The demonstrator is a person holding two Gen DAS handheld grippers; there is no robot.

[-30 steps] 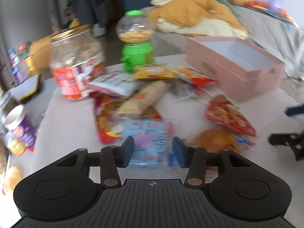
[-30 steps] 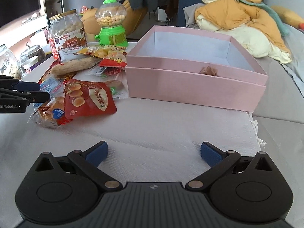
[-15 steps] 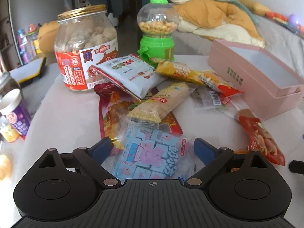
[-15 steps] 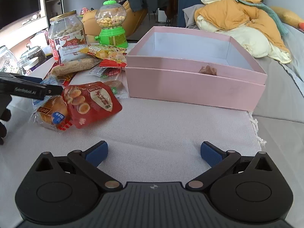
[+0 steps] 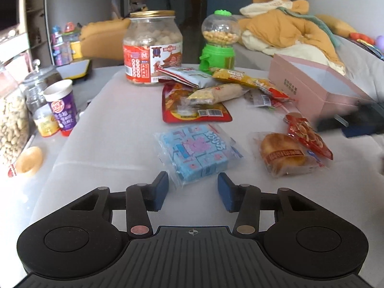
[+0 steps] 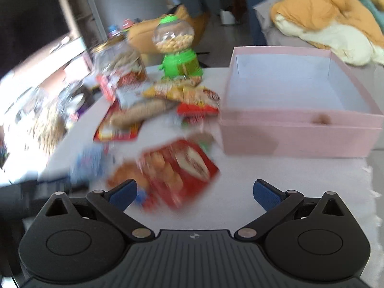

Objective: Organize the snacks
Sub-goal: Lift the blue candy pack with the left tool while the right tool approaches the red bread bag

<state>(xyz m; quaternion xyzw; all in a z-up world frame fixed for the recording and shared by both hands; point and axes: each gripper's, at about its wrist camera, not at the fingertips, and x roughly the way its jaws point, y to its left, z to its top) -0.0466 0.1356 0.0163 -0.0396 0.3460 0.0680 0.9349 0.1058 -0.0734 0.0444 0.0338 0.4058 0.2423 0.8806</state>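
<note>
Blue snack pack [image 5: 195,152] is seen lying flat on the counter [image 5: 115,129], just ahead of the left tool [image 5: 193,189], apart from the snack heap near the big jar [image 5: 152,48]. Left tool's jaws have just been closing and stand partly open; the pack's near corner is seen between the pads but is not pressed, nothing is held. Right tool [image 6: 194,192] is held wide open and empty over the red cookie bag [image 6: 182,170] and bun pack [image 6: 124,175]; that view is blurred. Pink box [image 6: 300,129] stands open to the right, looks almost empty, probably the drop spot.

Blue pack is judged light, a crinkly film around small blocks, so slippery and loose at the edges; best taken across the firm middle, not by the film seam. Bun pack [image 5: 285,154] is judged soft and easily squashed, to be pinched by the wrapper end. Red bag [image 5: 309,136] holds brittle cookies, so a gentle grip at the sealed edge is advised
</note>
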